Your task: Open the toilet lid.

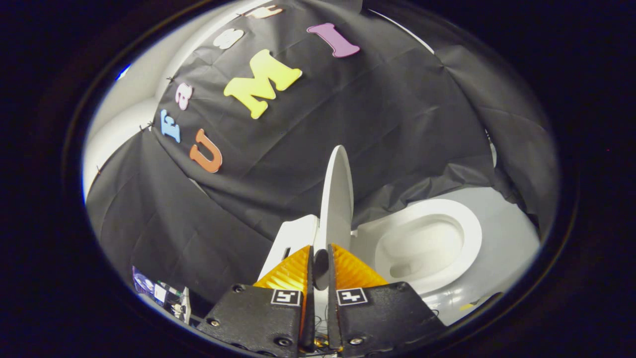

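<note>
With the tool (320, 263) pinched nearly closed on the lid (338, 199) edge, lid standing about upright beside the exposed bowl (427, 243), lift looks almost done; next: tip lid past vertical toward the tank (293, 238), then release.

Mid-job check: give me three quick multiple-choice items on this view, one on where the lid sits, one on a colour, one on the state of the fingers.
1. Where is the toilet lid?
A. Between the fingers, raised on edge
B. Flat over the bowl
C. On the floor

2. What colour is the toilet seat?
A. Black
B. White
C. Blue

3. What is the gripper doing?
A. Wide open, holding nothing
B. Closed on the lid's edge
C. Closed on the cloth

Answers: 1 A, the lid stands up from between the fingers, beside the exposed bowl. 2 B, the seat ring is white. 3 B, both fingers press the lid's rim.
</note>
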Tool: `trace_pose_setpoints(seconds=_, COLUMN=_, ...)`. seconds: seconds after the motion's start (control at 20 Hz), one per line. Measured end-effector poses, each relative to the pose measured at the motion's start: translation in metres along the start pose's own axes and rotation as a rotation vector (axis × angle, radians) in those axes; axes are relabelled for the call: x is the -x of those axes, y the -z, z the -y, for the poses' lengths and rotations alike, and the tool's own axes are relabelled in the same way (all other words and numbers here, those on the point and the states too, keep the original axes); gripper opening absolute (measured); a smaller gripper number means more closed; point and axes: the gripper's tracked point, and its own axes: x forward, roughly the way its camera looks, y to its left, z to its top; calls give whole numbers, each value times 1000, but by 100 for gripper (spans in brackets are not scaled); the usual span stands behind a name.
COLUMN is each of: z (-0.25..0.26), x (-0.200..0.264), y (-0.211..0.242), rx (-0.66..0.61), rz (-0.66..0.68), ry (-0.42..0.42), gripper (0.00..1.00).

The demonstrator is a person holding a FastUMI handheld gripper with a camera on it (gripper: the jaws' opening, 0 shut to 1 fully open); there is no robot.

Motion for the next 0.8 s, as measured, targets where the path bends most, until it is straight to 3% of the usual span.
trace_pose_setpoints(seconds=0.8, z=-72, x=-23, y=14, rx=80, rz=-28, ry=-44, gripper=13)
